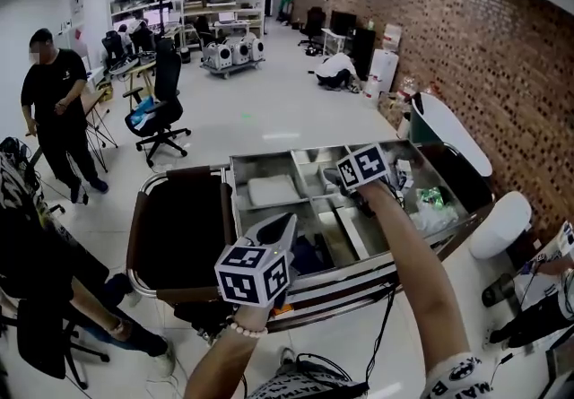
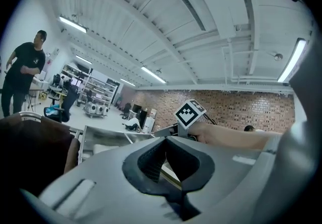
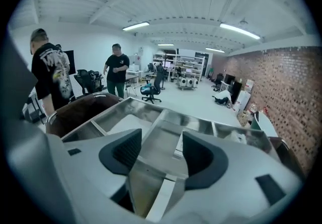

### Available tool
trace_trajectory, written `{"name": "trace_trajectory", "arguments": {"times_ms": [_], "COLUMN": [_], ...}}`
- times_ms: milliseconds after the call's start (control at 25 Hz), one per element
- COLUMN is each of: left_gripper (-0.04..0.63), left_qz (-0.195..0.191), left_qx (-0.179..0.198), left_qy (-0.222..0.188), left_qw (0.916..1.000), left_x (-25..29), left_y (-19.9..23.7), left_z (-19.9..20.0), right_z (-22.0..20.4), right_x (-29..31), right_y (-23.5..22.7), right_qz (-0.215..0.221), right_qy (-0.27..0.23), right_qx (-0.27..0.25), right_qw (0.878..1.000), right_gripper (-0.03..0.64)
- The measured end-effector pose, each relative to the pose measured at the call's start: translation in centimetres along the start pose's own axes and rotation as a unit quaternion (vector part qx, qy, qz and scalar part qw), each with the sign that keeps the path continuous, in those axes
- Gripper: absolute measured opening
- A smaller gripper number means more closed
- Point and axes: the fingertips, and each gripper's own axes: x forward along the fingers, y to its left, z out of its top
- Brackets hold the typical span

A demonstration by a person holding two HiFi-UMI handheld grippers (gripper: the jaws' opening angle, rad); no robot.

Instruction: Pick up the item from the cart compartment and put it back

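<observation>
Two sets of tongs are working at the cart (image 1: 269, 158), and neither is carrying anything. The right tongs (image 3: 160, 150) are reaching down over the cart's middle with the jaws standing wide apart. Only a steel divider (image 3: 157, 132) is showing between them. The left tongs (image 2: 166, 140) are waiting at the cart's near edge, roughly level, with the jaws pinched together on nothing.

So the item is lying somewhere in the cart's compartments, not yet gripped. A white pad (image 1: 273, 190) is sitting in the cart's far left compartment, and clear bags (image 1: 429, 209) are filling its right end. I cannot tell which of these is meant.

I am seeing a few risks in going down from here. One open jaw could be landing on the divider instead of inside a compartment and glancing off the metal. The pad is lying flat against the floor, so the jaws might be closing over it and catching nothing. The bags are looking crinkled and slippery, likely to be sliding out or dragging a neighbour along.

The cart is bare brushed steel: shallow rectangular wells, thin upright walls, dull reflections. The pad is looking soft and matte.
</observation>
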Motion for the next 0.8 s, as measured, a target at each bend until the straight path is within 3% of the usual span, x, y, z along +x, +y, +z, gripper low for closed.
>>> {"name": "trace_trajectory", "arguments": {"times_ms": [440,800], "left_gripper": [0.002,0.002], "left_qz": [0.025,0.036], "left_qx": [-0.013,-0.018], "left_qy": [0.014,0.017], "left_qw": [0.9995,0.9990], "left_x": [1.9,2.8], "left_y": [4.0,5.6], "left_z": [-0.7,-1.1], "right_z": [-2.4,-5.0], "right_x": [9.3,14.7], "right_y": [-4.1,-5.2], "right_qz": [-0.001,-0.009], "right_qy": [0.129,0.199], "right_qx": [0.022,0.022], "right_qw": [0.991,0.980], "right_gripper": [0.268,0.264]}}
